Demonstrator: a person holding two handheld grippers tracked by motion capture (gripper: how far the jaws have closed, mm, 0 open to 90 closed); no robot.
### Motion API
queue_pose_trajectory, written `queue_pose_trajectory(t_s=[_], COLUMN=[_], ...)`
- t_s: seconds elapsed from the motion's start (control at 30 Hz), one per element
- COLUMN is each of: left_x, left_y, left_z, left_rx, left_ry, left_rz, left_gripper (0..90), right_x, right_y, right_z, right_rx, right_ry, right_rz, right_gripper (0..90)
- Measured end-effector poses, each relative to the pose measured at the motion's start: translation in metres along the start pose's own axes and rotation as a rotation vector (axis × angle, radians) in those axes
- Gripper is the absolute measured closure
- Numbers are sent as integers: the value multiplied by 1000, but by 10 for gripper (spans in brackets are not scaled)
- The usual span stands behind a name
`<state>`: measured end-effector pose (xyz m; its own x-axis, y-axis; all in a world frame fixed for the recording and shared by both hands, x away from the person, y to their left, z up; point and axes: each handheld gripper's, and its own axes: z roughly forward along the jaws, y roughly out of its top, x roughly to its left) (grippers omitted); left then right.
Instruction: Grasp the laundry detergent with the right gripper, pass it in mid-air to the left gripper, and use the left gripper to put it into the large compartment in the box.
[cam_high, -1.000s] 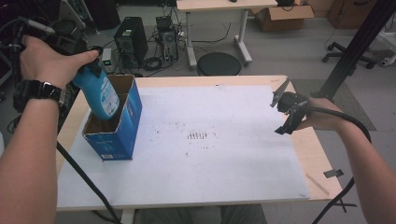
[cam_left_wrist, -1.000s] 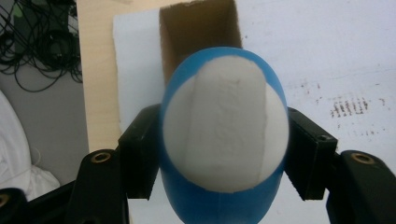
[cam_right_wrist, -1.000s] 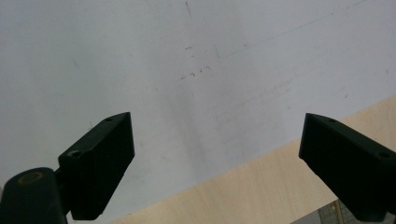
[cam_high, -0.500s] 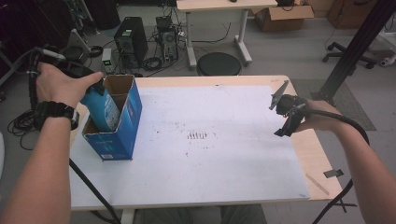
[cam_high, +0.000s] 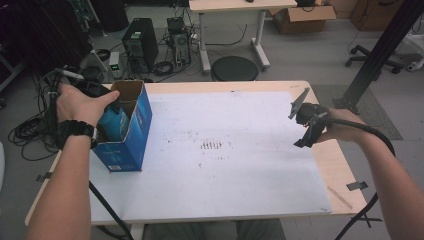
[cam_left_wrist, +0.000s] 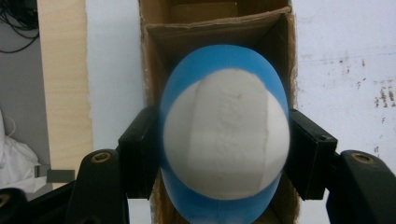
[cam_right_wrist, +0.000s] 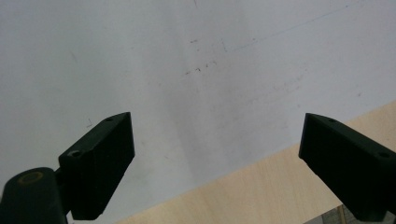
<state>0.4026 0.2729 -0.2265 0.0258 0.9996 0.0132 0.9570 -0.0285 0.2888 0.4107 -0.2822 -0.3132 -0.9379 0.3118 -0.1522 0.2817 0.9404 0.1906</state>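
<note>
A blue bottle (cam_high: 115, 125) with a white base (cam_left_wrist: 226, 142) sits partly down inside an open blue cardboard box (cam_high: 131, 145) at the table's left side. My left gripper (cam_left_wrist: 226, 154) is shut on the bottle, one black jaw on each flank, right over the box's brown inside (cam_left_wrist: 205, 32). In the high view a hand covers most of that gripper (cam_high: 100, 97). My right gripper (cam_high: 303, 122) hovers at the table's right edge, open with nothing between its jaws (cam_right_wrist: 215, 163).
A white sheet (cam_high: 235, 150) covers most of the wooden table (cam_high: 345, 175), with dark smudges (cam_high: 212, 145) near its middle. Beyond the table stand a round black stool (cam_high: 235, 68), computer towers (cam_high: 142, 42) and tangled cables on the floor.
My left gripper has lowered the blue bottle from above the box down into it. The right gripper has stayed almost still.
</note>
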Motion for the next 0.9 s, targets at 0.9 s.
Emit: queue_pose_trajectory(t_s=[0.9], left_x=[-6], left_y=[-7], left_z=[37], left_rx=[49], left_ry=[41], left_rz=[6], left_gripper=[381], right_x=[1], right_y=[-2], right_z=[8], right_rx=[11], right_ry=[7], right_rz=[0], right_gripper=[102])
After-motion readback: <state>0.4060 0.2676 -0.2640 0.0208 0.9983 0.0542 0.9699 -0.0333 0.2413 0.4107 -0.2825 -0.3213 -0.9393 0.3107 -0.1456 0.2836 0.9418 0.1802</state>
